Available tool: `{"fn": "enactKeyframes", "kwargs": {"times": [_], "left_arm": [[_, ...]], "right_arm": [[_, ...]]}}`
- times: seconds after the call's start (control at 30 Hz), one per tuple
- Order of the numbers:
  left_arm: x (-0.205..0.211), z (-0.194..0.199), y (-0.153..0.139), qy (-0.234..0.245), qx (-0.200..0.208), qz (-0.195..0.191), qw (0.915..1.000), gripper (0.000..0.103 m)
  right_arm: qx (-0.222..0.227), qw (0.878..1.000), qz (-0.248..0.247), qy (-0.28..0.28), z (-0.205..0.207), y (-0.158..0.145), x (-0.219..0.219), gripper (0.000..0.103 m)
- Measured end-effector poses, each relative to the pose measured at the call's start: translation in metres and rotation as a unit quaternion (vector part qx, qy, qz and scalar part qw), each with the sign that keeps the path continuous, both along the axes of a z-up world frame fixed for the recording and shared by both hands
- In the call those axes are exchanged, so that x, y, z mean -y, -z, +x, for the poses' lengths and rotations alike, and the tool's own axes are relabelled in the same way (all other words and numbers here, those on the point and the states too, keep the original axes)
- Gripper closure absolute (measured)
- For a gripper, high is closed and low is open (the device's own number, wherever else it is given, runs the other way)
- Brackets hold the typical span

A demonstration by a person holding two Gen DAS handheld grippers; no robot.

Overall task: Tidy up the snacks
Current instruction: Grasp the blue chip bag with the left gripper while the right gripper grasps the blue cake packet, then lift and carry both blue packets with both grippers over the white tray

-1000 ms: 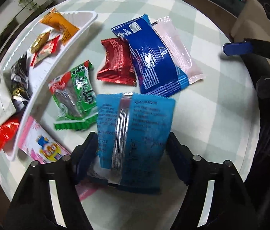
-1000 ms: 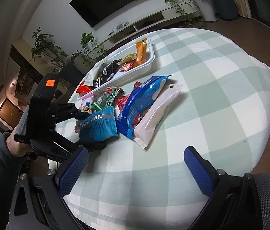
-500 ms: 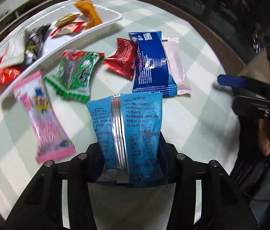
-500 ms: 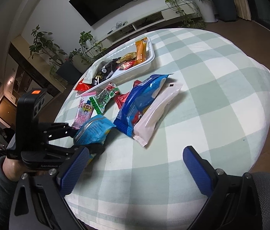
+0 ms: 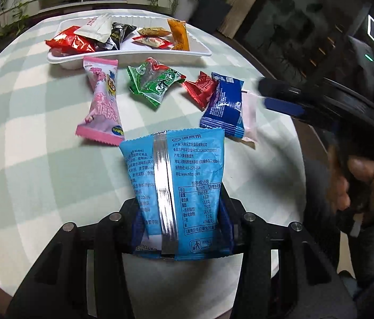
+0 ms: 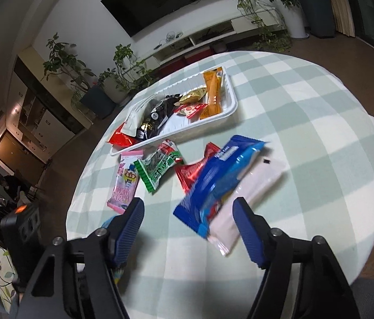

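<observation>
My left gripper (image 5: 179,223) is shut on a light blue snack bag (image 5: 179,175), held above the checked tablecloth near its front edge. My right gripper (image 6: 188,222) is open and empty; its fingers straddle the near end of a dark blue packet (image 6: 219,180) that overlaps a pale pink packet (image 6: 242,199). The white tray (image 5: 134,53), seen too in the right wrist view (image 6: 229,109), holds several snacks. Loose on the cloth lie a pink packet (image 5: 103,101), a green packet (image 5: 155,83) and a red packet (image 5: 200,90).
The round table has a green and white checked cloth (image 6: 306,122). The left gripper body (image 6: 22,228) shows at the right view's lower left. Potted plants and a TV shelf stand beyond the table.
My left gripper pulled back and swung left with the light blue bag. My right gripper moved forward over the dark blue and pale pink packets and narrowed its opening.
</observation>
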State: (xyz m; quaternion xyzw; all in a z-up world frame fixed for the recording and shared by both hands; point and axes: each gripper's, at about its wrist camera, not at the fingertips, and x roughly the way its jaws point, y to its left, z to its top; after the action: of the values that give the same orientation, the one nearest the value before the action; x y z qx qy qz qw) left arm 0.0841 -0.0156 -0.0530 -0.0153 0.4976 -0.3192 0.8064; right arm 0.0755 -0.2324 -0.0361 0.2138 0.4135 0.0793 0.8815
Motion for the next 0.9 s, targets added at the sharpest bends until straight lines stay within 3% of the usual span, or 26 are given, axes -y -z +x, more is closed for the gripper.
{"fn": "enactKeyframes", "kwargs": {"times": [0.03,0.13,0.47,0.6,0.77,0.9], "left_arm": [[0.0,-0.003,0.001,-0.002,0.0,-0.004,1.0,0.059],[0.001,-0.008,0.002,-0.004,0.0,-0.01,0.9999,0.059],[-0.001,-0.012,0.006,-0.007,-0.002,-0.029,0.9995,0.059],[-0.003,-0.012,0.007,-0.01,-0.002,-0.034,0.9994,0.059],[-0.007,-0.014,0.006,-0.015,-0.002,-0.037,0.9992,0.059],[-0.009,-0.015,0.006,-0.018,-0.002,-0.039,0.9991,0.059]], "right_arm": [[-0.016,1.0,-0.007,0.002,0.01,0.002,-0.002,0.041],[-0.052,0.999,-0.013,-0.002,0.029,0.011,-0.005,0.044],[-0.131,0.989,-0.064,0.018,0.07,0.04,-0.001,0.049],[-0.134,0.986,-0.099,0.007,0.075,0.039,-0.009,0.049],[-0.126,0.983,-0.137,-0.005,0.073,0.04,-0.015,0.065],[-0.122,0.983,-0.138,-0.009,0.071,0.039,-0.014,0.067]]}}
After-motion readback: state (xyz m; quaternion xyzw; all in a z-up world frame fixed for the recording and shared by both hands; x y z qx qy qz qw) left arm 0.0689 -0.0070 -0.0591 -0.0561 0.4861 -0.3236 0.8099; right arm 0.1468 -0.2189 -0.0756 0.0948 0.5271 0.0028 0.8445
